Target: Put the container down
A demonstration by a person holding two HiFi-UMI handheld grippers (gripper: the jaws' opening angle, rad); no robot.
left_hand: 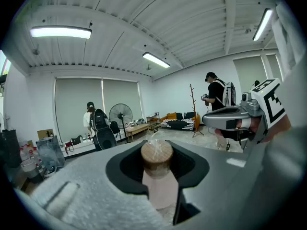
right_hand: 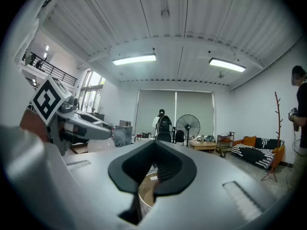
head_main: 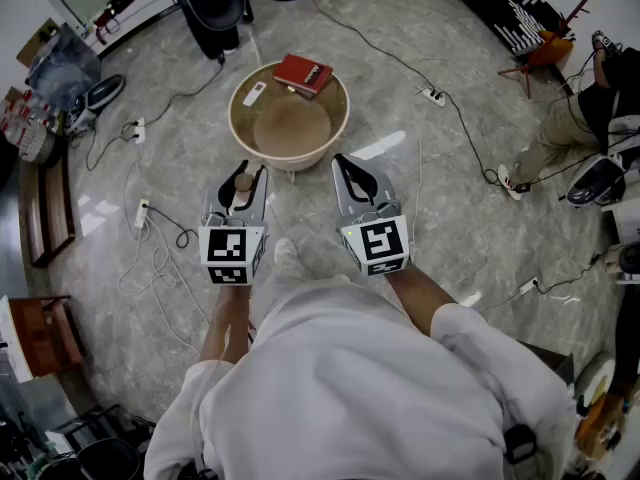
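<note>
Two handheld grippers are hovering side by side in the middle of the head view, above a grey marble floor (head_main: pixel 450 208). The left gripper (head_main: pixel 243 171) is clamping its jaws partway closed around the container (head_main: pixel 241 182), a small pale pink jar with a cork stopper (left_hand: pixel 156 153). The jar is standing upright between the pads (its contents cannot be made out). The right gripper (head_main: pixel 350 173) is holding its jaws together on nothing. Just above both grippers in the frame, a round beige tub (head_main: pixel 234 118) is sitting on the floor, showing a bare brown bottom. A red book (head_main: pixel 303 73) is lying across its upper rim, and a white remote (head_main: pixel 254 94) is resting on the rim's upper left.
</note>
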